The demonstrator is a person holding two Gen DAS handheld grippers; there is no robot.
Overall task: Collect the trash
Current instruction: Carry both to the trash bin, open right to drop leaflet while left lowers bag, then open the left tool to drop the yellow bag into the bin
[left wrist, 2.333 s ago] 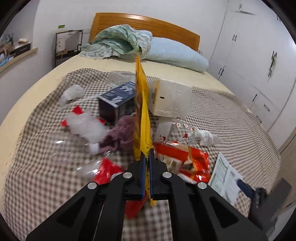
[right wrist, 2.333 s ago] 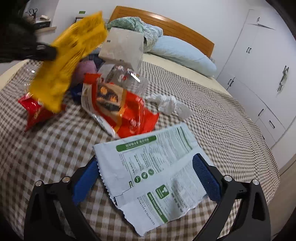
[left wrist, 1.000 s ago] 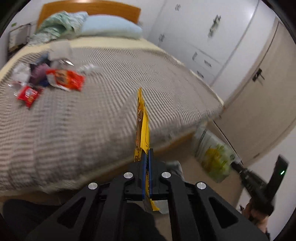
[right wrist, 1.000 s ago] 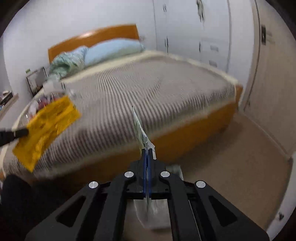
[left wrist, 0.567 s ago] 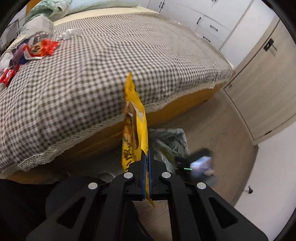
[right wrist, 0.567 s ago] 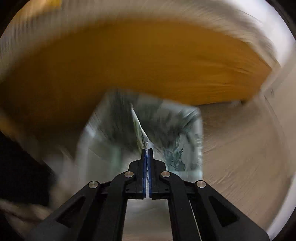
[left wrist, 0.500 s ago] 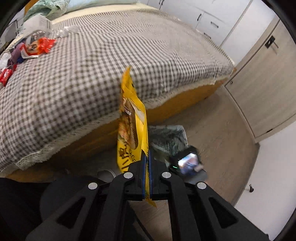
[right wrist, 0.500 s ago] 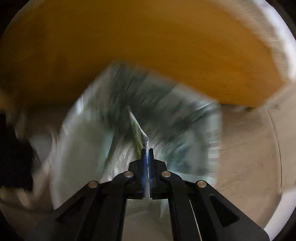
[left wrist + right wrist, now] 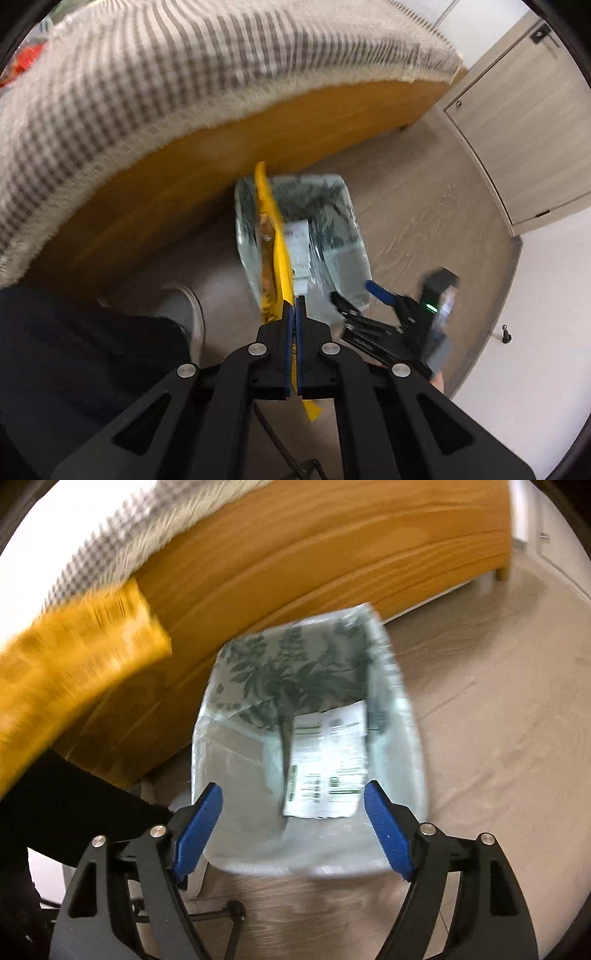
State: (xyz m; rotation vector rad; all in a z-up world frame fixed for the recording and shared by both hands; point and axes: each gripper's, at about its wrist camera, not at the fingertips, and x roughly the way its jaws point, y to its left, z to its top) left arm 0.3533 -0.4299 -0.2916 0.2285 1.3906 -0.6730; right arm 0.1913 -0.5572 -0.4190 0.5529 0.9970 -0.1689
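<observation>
left gripper (image 9: 294, 301) points steeply down, fingers clamped on the yellow snack wrapper (image 9: 271, 243), which stands edge-on over the lined trash bin (image 9: 402, 716). right gripper (image 9: 293, 821) above the bin's near rim, fingers opening wide, nothing between them; the white printed leaflet (image 9: 327, 766) lies loose inside the bin. bin stands on the floor (image 9: 498, 709) beside the wooden bed frame (image 9: 295, 554).

My left tongs (image 9: 294, 301) are pinching a glossy yellow foil wrapper (image 9: 275, 236). I am seeing printed paper (image 9: 328, 764) lying in the thin, shiny plastic bin liner (image 9: 402, 709), beside smooth varnished wood of the bed frame (image 9: 295, 554).
</observation>
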